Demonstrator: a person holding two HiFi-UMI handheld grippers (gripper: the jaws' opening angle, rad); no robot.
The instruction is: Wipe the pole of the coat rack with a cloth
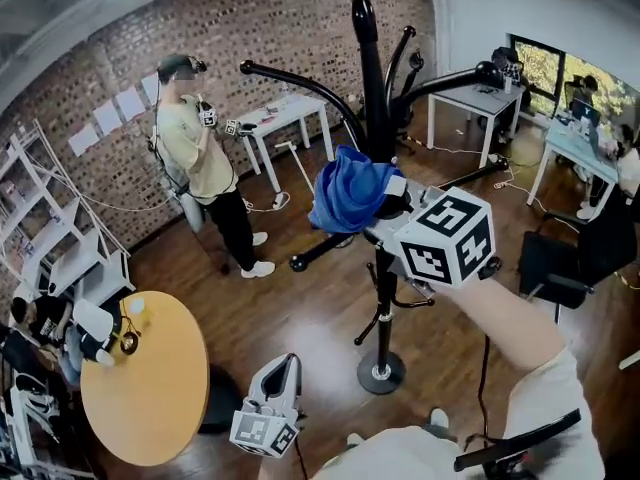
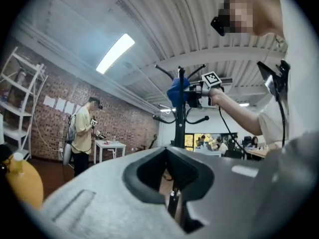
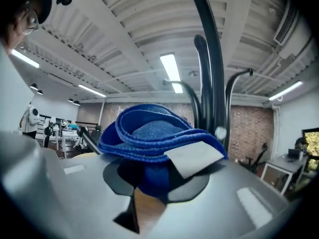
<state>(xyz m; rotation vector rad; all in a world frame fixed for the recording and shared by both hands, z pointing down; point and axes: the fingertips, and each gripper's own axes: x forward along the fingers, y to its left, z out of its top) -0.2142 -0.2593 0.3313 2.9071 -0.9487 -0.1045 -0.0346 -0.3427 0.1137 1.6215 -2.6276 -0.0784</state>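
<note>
Gripping blue cloth [image 1: 348,190] in right gripper [image 1: 388,206], jaws closed on bunched fold, high at pole [image 1: 372,88], contact unclear. Holding left gripper [image 1: 288,368] low, jaws together, empty. Soft, light, floppy: best pinched at thick fold.

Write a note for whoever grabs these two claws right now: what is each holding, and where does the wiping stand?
Right claw: shut on the cloth, held high at the pole; whether they touch is unclear.
Left claw: shut, empty, held low.
Done: cloth is gripped and at the pole; how much is wiped can't be told.
Left: probably run the cloth down the pole to the base.
</note>
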